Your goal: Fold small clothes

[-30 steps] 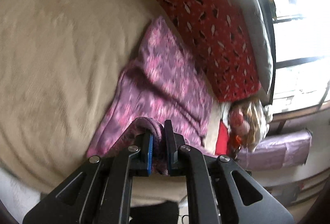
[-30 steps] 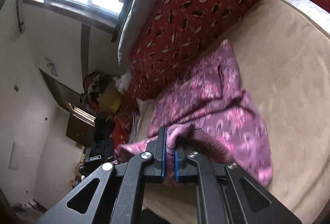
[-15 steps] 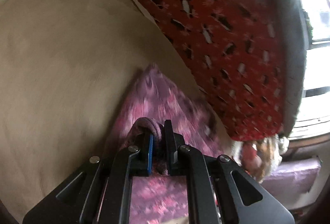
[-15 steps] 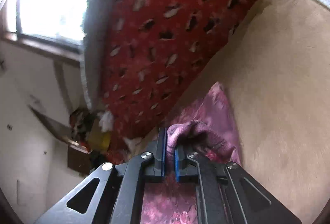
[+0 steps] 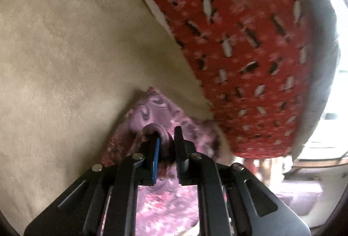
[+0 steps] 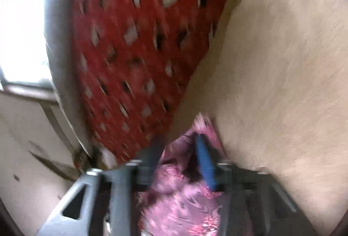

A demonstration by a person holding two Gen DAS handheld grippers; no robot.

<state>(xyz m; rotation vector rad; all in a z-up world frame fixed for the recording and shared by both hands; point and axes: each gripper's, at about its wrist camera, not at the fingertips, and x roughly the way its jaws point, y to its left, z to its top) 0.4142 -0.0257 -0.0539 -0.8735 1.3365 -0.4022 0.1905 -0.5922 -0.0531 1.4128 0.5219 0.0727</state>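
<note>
Both grippers' jaws are opening: left gripper (image 5: 166, 144) apparently pinching purple garment (image 5: 152, 109), right gripper (image 6: 180, 149) apart.

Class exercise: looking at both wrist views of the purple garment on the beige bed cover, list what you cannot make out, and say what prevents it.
- Purple garment: overall shape and fold state; left gripper and the frame's bottom edge hide most.
- Right view: whether the opening right gripper touches cloth; motion blur.
- Clutter beyond the red pillow: blurred, window glare.
</note>
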